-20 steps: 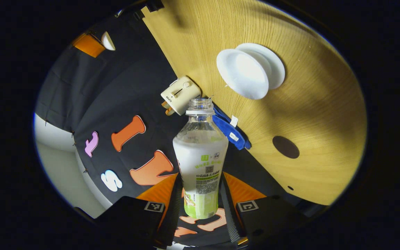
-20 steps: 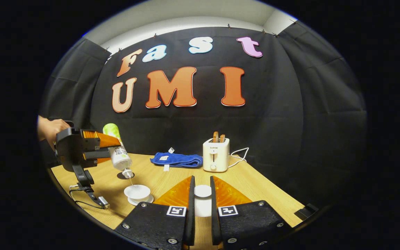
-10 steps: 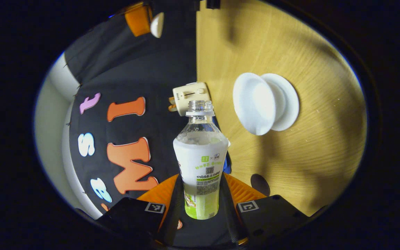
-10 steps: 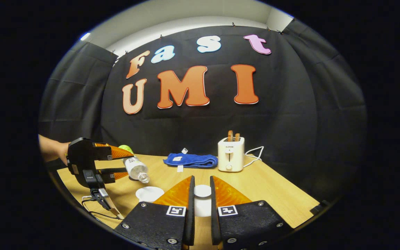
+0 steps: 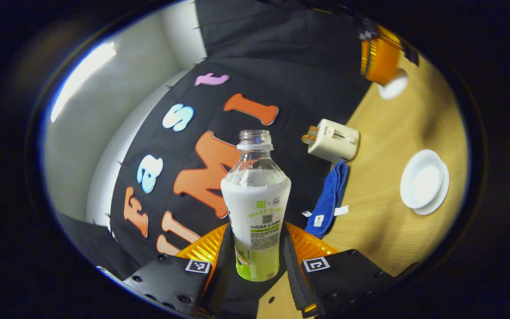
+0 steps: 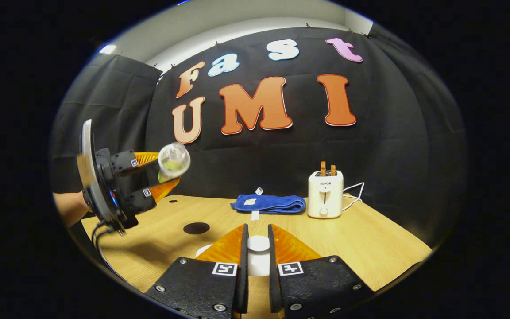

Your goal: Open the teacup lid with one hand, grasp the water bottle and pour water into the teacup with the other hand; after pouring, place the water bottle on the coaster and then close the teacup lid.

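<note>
Above the surface (image 6: 361,239), the left hand-held gripper (image 5: 257,248) pinches the bottle (image 5: 256,199), up in the air, well away from the cup (image 5: 421,184). The right hand-held gripper (image 6: 257,254) pinches the white lid (image 6: 258,243), near the coaster (image 6: 196,228).

The toaster (image 6: 324,195) bears "SUPOR" on its front face.

1. We see our right gripper (image 6: 255,261) clamped on the white round teacup lid (image 6: 258,243).
2. The left gripper (image 6: 160,175) holds the clear plastic water bottle (image 6: 174,159) above the pale wooden counter (image 6: 370,239).
3. A round dark coaster (image 6: 196,228) lies below it.
</note>
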`<action>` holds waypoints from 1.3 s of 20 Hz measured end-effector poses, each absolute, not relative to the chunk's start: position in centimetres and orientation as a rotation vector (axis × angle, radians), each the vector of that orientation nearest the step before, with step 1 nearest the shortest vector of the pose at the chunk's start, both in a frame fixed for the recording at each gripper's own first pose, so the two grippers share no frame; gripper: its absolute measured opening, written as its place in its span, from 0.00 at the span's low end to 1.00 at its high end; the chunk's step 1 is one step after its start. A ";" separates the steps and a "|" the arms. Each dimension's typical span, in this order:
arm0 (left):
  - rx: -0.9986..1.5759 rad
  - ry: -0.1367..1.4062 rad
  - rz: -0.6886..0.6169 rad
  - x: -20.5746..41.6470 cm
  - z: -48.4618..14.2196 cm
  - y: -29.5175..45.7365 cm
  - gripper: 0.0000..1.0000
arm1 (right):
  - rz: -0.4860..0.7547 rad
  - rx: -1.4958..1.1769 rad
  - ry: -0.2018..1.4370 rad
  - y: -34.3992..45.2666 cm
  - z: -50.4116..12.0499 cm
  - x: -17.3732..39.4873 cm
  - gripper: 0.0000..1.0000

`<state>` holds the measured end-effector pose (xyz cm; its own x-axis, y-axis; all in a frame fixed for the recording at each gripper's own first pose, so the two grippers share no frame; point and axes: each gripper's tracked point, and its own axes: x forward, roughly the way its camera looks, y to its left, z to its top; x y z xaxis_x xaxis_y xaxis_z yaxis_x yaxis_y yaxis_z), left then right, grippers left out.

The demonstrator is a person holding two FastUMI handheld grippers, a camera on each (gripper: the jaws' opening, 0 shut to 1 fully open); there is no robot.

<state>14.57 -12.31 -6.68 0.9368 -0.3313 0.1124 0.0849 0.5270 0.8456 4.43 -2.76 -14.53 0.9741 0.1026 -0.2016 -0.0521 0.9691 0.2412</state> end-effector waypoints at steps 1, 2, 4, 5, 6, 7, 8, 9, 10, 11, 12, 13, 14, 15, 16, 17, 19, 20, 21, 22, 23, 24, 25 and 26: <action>0.903 -0.259 -0.236 15.0 -6.1 -11.7 0.58 | 0.084 0.239 0.211 -2.4 -14.5 4.7 0.19; 0.825 -0.232 -0.219 15.9 -5.9 -11.0 0.60 | 0.089 0.245 0.202 -2.0 -14.3 5.1 0.19; 0.650 -0.173 -0.200 17.0 -5.8 -9.8 0.61 | 0.114 0.252 0.201 -1.0 -14.2 5.6 0.19; 0.566 -0.143 -0.194 17.6 -6.0 -9.3 0.61 | 0.121 0.246 0.202 -0.7 -14.3 5.9 0.19; 0.487 -0.117 -0.190 18.2 -6.3 -8.8 0.61 | 0.125 0.237 0.206 -0.4 -14.4 6.1 0.19; 0.406 -0.089 -0.182 18.8 -6.6 -8.4 0.60 | 0.128 0.229 0.207 -0.2 -14.5 6.3 0.19; 0.337 -0.063 -0.180 19.4 -7.2 -8.0 0.61 | 0.136 0.225 0.209 0.2 -14.5 6.4 0.24; 0.286 -0.037 -0.172 19.8 -8.2 -7.6 0.61 | 0.141 0.222 0.209 0.5 -14.6 6.5 0.19; 0.241 -0.014 -0.169 20.2 -9.3 -7.2 0.61 | 0.145 0.220 0.205 0.7 -14.6 6.6 0.19; 0.187 0.014 -0.174 20.5 -10.5 -7.1 0.61 | 0.150 0.222 0.205 0.8 -14.7 6.7 0.19; 0.136 0.046 -0.177 20.9 -11.8 -6.9 0.58 | 0.155 0.225 0.207 1.1 -14.8 6.7 0.19; 0.091 0.075 -0.173 21.1 -12.9 -6.7 0.61 | 0.158 0.227 0.210 1.2 -15.0 6.8 0.19; 0.053 0.113 -0.169 21.4 -14.1 -6.4 0.61 | 0.159 0.227 0.214 1.2 -15.2 6.9 0.19; 0.033 0.153 -0.157 21.6 -15.4 -6.0 0.61 | 0.162 0.227 0.218 1.3 -15.3 7.0 0.19; 0.020 0.176 -0.150 21.9 -16.2 -5.7 0.61 | 0.162 0.224 0.221 1.3 -15.5 7.0 0.19; 0.014 0.196 -0.148 22.0 -17.2 -5.8 0.61 | 0.164 0.221 0.227 1.4 -15.8 7.1 0.19; -0.007 0.230 -0.149 22.5 -18.6 -5.8 0.61 | 0.161 0.217 0.237 1.2 -16.3 7.2 0.19; -0.018 0.242 -0.149 22.8 -19.3 -6.0 0.61 | 0.161 0.219 0.242 1.3 -16.5 7.3 0.19; -0.022 0.256 -0.154 22.9 -19.9 -6.2 0.61 | 0.163 0.224 0.247 1.4 -16.7 7.4 0.19; -0.023 0.271 -0.154 23.0 -20.5 -6.4 0.59 | 0.166 0.227 0.251 1.4 -16.8 7.4 0.19; -0.028 0.284 -0.160 23.0 -20.8 -6.6 0.59 | 0.165 0.228 0.255 1.4 -16.9 7.4 0.19; -0.034 0.290 -0.161 23.0 -21.1 -6.7 0.58 | 0.167 0.229 0.257 1.4 -17.0 7.5 0.19; -0.039 0.300 -0.164 23.2 -21.5 -6.7 0.58 | 0.171 0.229 0.260 1.6 -17.0 7.5 0.19; -0.039 0.319 -0.174 23.1 -22.1 -7.1 0.59 | 0.175 0.228 0.261 1.7 -17.0 7.5 0.19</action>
<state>23.10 -7.08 -22.06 0.9347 -0.1761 -0.3086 0.1639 0.9843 -0.0653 7.47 1.70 -17.02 0.9512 0.2001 -0.2350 -0.1412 0.9591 0.2452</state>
